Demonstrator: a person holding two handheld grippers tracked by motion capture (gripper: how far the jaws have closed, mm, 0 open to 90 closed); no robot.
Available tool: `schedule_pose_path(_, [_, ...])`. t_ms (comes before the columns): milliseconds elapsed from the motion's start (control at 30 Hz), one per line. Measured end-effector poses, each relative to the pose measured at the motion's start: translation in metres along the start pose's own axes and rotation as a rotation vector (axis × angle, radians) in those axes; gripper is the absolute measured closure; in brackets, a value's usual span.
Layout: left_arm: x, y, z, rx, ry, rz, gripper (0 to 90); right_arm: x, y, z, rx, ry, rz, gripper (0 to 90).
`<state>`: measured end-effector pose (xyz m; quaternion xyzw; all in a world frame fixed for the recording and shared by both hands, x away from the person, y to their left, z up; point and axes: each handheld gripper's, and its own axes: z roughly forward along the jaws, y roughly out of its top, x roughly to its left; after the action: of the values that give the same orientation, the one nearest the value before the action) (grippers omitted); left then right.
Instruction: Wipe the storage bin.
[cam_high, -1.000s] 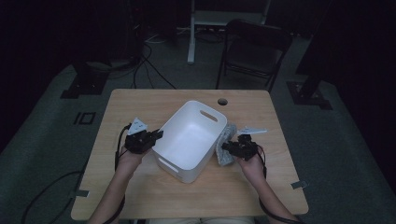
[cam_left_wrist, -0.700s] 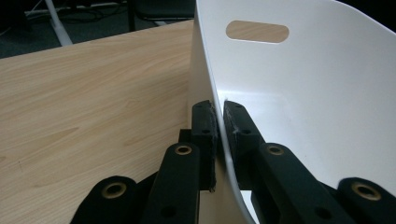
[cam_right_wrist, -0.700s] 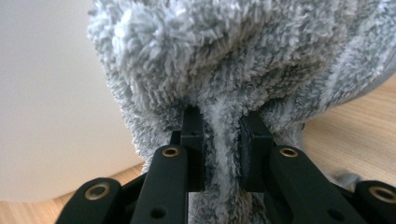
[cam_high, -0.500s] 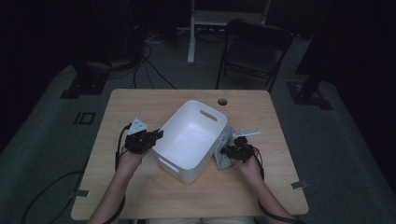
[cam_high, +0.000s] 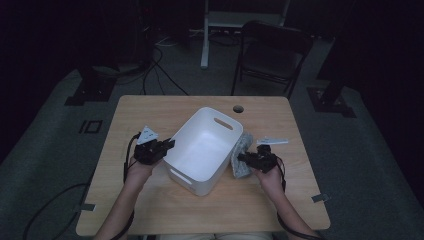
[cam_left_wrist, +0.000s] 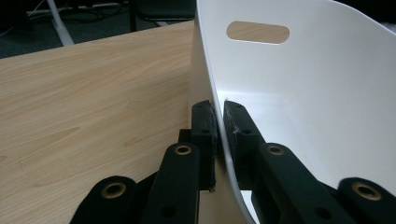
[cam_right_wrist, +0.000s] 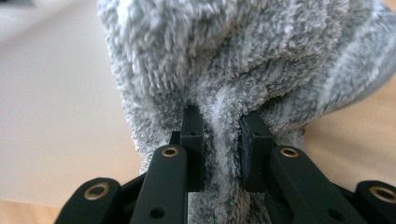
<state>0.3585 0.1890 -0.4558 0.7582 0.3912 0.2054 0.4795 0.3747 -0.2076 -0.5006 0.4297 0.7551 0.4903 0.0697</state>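
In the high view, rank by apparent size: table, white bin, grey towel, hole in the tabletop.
1. Table
2. White bin
3. Grey towel, partly hidden behind the right tongs
4. Hole

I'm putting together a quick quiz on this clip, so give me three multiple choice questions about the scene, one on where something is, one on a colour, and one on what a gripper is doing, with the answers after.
1. Where does the grey towel lie?
A. Inside the bin
B. On the table against the bin's right side
C. On the chair

2. What colour is the bin?
A. White
B. Blue
C. Black

3. What is the left gripper doing?
A. Hanging open above the table
C. Holding the towel
B. Clamped on the bin's wall

Answers:
1. B, the high view shows the towel on the wood beside the bin, where the right gripper pinches a fold of it.
2. A, the bin is white inside and out.
3. B, the left gripper view shows one jaw on each face of the thin white wall.
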Motion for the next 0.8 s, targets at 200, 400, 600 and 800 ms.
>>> schedule_pose_path(200, [0.0, 0.0, 0.0, 0.001, -0.004, 0.001, 83.5, 0.017, 0.014, -0.02, -0.086, 0.05, -0.032, 75.2])
schedule_pose_path(400, [0.0, 0.0, 0.0, 0.0, -0.011, 0.0, 83.4, 0.021, 0.012, -0.014, -0.062, 0.026, -0.049, 75.2])
schedule_pose_path(600, [0.0, 0.0, 0.001, 0.003, -0.009, 0.001, 83.0, 0.021, 0.007, -0.007, -0.023, 0.014, -0.06, 75.1])
schedule_pose_path(800, [-0.001, 0.001, 0.001, 0.004, -0.001, 0.008, 83.1, 0.019, 0.005, -0.003, -0.003, 0.001, -0.066, 75.1])
